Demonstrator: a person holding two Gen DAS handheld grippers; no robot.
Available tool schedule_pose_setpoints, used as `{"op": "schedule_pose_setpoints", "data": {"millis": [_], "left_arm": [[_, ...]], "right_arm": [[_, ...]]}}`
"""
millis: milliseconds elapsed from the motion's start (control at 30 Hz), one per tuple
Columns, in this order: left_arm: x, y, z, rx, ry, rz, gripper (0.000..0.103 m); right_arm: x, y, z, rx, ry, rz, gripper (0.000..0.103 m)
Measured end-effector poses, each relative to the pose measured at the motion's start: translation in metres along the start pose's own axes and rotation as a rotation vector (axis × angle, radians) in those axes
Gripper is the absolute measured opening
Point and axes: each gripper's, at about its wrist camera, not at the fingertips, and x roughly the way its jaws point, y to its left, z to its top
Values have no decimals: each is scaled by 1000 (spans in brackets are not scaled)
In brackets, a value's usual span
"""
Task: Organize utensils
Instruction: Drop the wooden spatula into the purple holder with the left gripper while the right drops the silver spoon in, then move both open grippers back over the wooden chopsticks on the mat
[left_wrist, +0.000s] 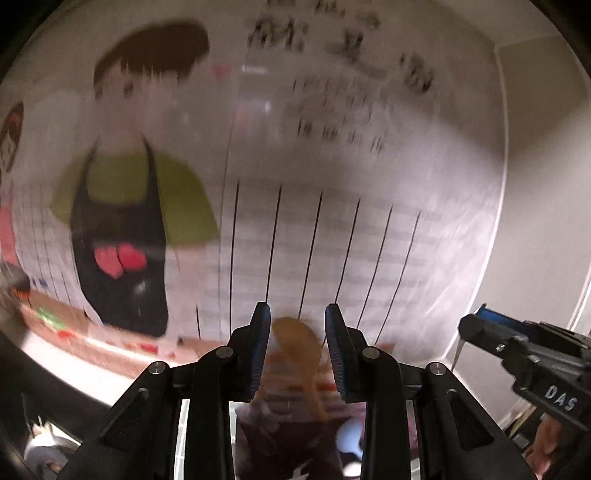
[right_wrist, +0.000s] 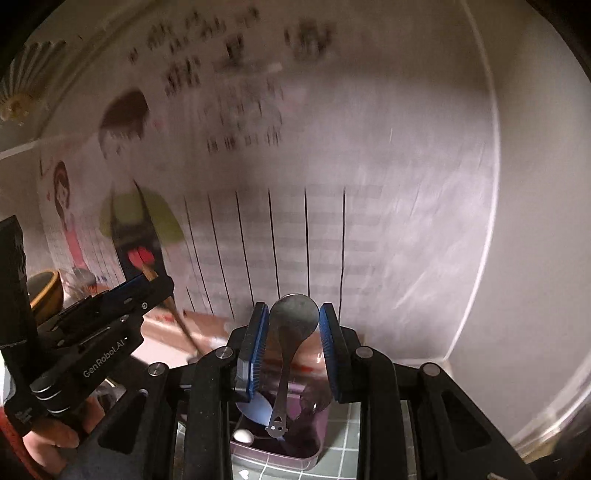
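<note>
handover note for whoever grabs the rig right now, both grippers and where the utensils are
Left gripper: shut on a wooden spoon, lifted.
Right gripper: shut on a metal spoon, bowl end up, handle hanging down over the purple container.
The container holds a blue spoon and a small white item.
Done: both spoons picked up.
Left: set each one down where it belongs.

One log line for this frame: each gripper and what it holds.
left gripper: shut on wooden spoon | right gripper: shut on metal spoon | both above purple container
</note>
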Motion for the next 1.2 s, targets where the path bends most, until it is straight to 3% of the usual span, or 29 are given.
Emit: {"op": "schedule_pose_setpoints", "data": {"millis": [267,567,767,1000,1100,1200], "left_arm": [[28,-1,-40,16,125,-64,28],[27,5,-50,19,201,-41,26],[10,4,-55,43,267,-45,29],[-37,21,-64,73,349,-92,37],[-53,36,-74,57,391,-82,46],[-69,47,-88,60,429,-58,47]], "right_arm": [[48,-10,-39,0,116,-2,26],[57,-10,-62,-13,189,17,26],[68,-7,-74,-30,304,85,29],[17,-12,-73,-40,264,73,29],[-11,-15,-79,-70,263,43,29],[-33,-21,-91,-96,282,11,30]]}}
